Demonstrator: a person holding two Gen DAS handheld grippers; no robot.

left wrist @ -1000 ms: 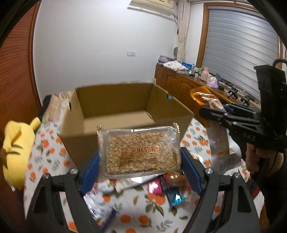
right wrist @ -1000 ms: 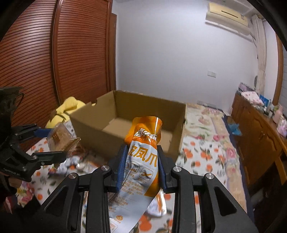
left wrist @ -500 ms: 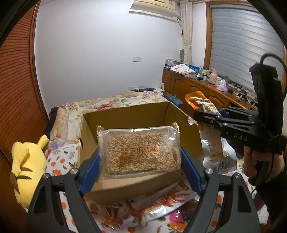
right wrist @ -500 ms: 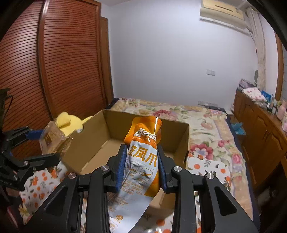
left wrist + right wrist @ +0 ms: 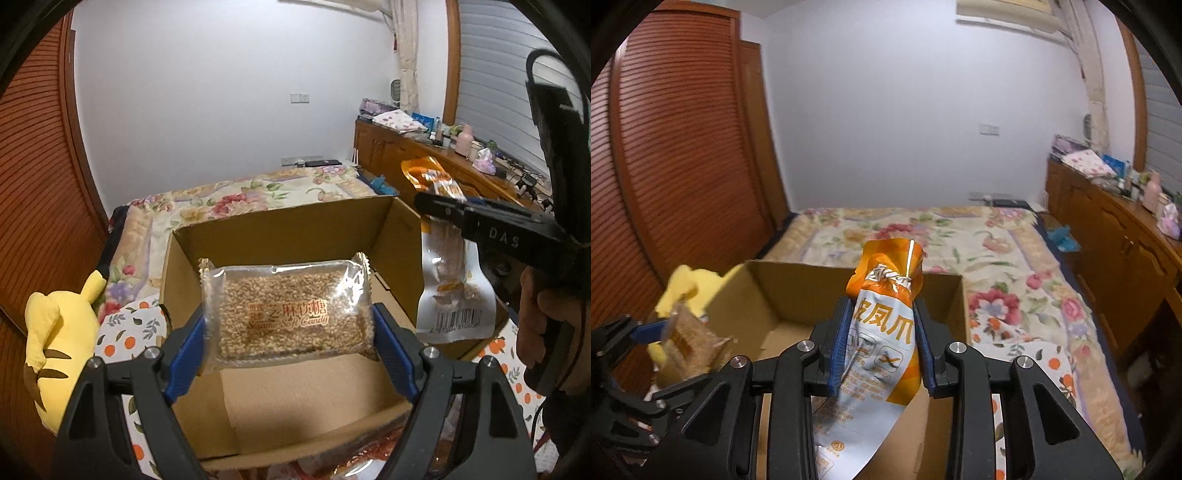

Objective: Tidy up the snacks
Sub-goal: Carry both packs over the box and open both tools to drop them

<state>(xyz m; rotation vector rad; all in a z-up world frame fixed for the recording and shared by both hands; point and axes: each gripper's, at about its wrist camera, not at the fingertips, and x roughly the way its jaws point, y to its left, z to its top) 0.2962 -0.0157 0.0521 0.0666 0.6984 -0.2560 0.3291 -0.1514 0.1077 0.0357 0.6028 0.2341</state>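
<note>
Left gripper (image 5: 288, 325): clamped across the short ends of the sesame candy pack (image 5: 286, 314); its long axis is held crosswise, left to right.
Right gripper (image 5: 882, 343): clamped on the orange chicken-feet pouch (image 5: 882, 332) near its top; the long axis is held upright, the tail hung below the jaws.
Cardboard box (image 5: 291, 230): open-topped, seen directly below and beyond both packs; its floor is bare.
Governing relation: both packs are judged to be over the box opening, the candy nearer the near-left part, the pouch at the right wall.
Plush toy (image 5: 55, 332): left of the box.
Bed (image 5: 923, 229): spread beyond the box.
</note>
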